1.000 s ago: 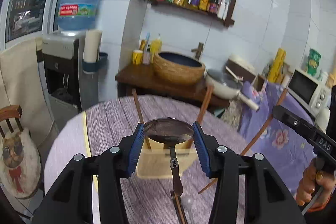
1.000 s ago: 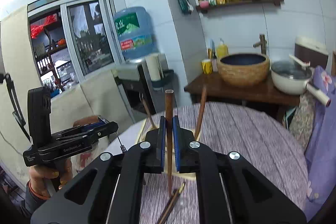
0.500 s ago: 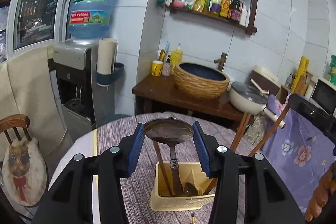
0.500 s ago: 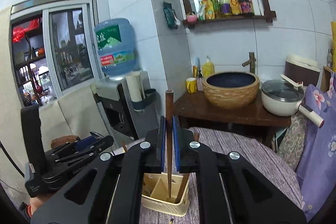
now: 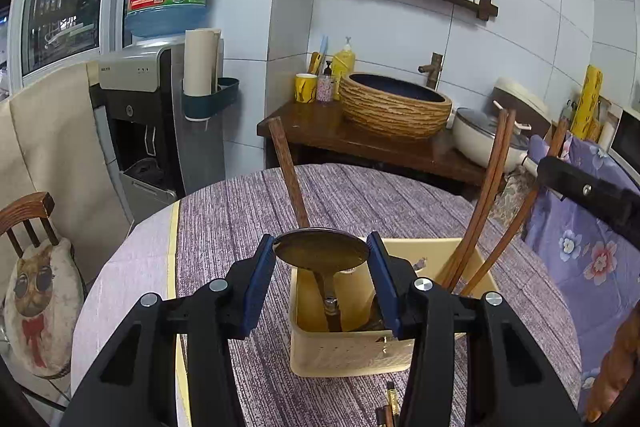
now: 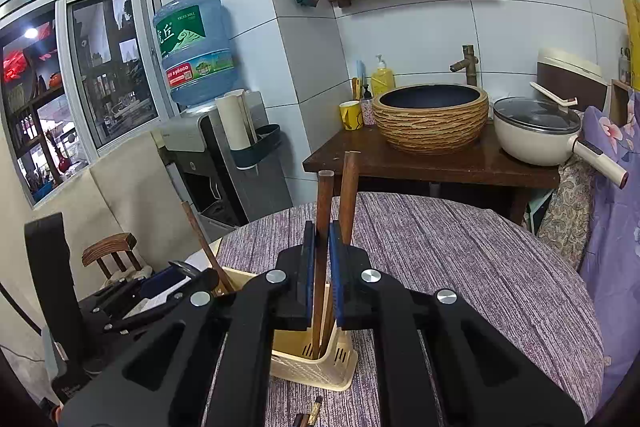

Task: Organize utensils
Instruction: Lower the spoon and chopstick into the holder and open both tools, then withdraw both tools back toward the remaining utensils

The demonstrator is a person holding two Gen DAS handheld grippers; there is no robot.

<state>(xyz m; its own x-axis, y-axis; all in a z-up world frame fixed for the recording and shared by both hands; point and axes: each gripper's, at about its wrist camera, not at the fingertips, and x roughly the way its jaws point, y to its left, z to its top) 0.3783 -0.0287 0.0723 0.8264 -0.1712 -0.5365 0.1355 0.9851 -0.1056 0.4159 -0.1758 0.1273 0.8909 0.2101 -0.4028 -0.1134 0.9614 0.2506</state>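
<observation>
My left gripper (image 5: 321, 247) is shut on the bowl of a metal spoon (image 5: 316, 257). The spoon's handle hangs down into a cream utensil caddy (image 5: 348, 355) on the table. Several brown chopsticks (image 5: 490, 195) stand tilted in that caddy. My right gripper (image 6: 322, 241) is shut on one upright brown chopstick (image 6: 323, 211), whose lower end is inside the caddy (image 6: 308, 367). A second chopstick (image 6: 349, 195) stands just behind it. In the left wrist view the right gripper's black body (image 5: 592, 195) shows at the right edge; in the right wrist view the left gripper (image 6: 160, 291) sits at the caddy's left.
The caddy stands on a round table with a purple cloth (image 5: 240, 219). Loose chopsticks (image 6: 314, 407) lie on the cloth in front of the caddy. A wooden chair with a cushion (image 5: 36, 291) is at left. A side table with a woven basin (image 5: 394, 111) stands behind.
Both grippers have come down over the caddy. The spoon's handle and the chopstick's lower end have sunk into it. Neither grip has altered.
</observation>
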